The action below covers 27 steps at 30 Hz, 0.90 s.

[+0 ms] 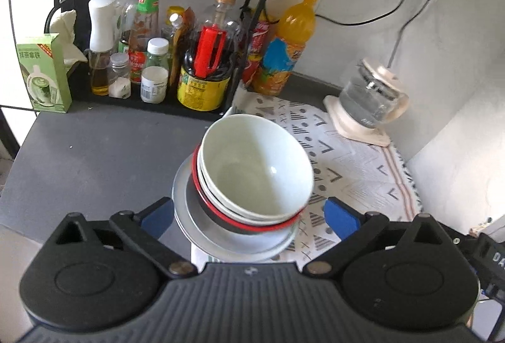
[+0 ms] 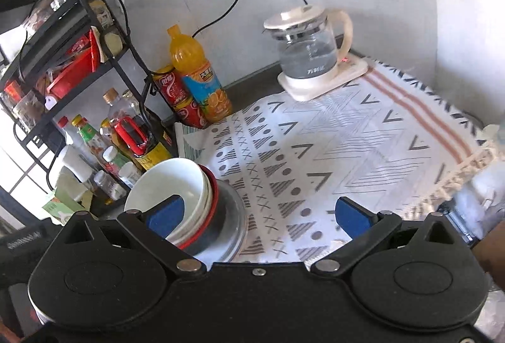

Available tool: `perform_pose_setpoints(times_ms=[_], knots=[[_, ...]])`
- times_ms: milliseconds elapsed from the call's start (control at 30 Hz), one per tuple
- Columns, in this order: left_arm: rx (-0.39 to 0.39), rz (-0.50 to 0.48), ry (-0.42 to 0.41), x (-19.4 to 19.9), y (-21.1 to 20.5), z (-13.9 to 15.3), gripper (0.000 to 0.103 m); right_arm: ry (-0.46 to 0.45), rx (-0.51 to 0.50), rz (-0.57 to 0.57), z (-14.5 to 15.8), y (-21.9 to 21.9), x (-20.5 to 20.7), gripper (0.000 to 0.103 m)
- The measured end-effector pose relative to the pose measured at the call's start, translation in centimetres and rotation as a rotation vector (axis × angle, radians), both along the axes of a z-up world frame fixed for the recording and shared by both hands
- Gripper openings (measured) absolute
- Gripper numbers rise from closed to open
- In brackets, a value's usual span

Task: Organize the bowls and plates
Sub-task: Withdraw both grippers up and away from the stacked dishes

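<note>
- White bowls (image 1: 255, 166) sit nested, three or so, on a black bowl with a red rim (image 1: 221, 216), which in turn rests on pale plates (image 1: 221, 242); the whole stack stands at the left edge of the patterned cloth (image 1: 347, 159) on the grey bench (image 1: 94, 159).
- Left tool (image 1: 249, 216): blue pads spread wide either side of the stack, clear of it, gripping nothing.
- Right tool (image 2: 257, 215): blue pads likewise wide apart, holding nothing. Its left pad overlaps the stack in view; contact cannot be confirmed.
- Black wire rack (image 1: 252, 11) behind the stack carries sauce and oil bottles (image 1: 148, 27).
- Orange drink bottle (image 2: 199, 74) and red cans (image 2: 176, 96) stand beside the rack against the wall.
- Glass kettle (image 2: 309, 49) on its white base sits at the far corner, well apart from the stack.
</note>
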<state>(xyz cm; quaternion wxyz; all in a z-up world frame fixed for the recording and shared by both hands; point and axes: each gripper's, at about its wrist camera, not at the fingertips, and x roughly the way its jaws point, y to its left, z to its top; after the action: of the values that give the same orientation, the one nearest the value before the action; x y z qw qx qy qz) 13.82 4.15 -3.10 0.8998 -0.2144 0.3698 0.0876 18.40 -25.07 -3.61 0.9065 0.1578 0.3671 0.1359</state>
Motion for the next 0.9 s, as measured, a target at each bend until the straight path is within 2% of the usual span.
perform_pose_setpoints(times_ms=[400,900], knots=[[0.032,-0.044,-0.013,-6.1,-0.3,0.2,0.102,-0.069,-0.072,-0.007,0.9,0.4,-6.5,0.103],[0.151,-0.097,-0.067,-13.0,0.5,1.1,0.102,-0.118,-0.130,0.006,0.7,1.7,-12.9,0.103]])
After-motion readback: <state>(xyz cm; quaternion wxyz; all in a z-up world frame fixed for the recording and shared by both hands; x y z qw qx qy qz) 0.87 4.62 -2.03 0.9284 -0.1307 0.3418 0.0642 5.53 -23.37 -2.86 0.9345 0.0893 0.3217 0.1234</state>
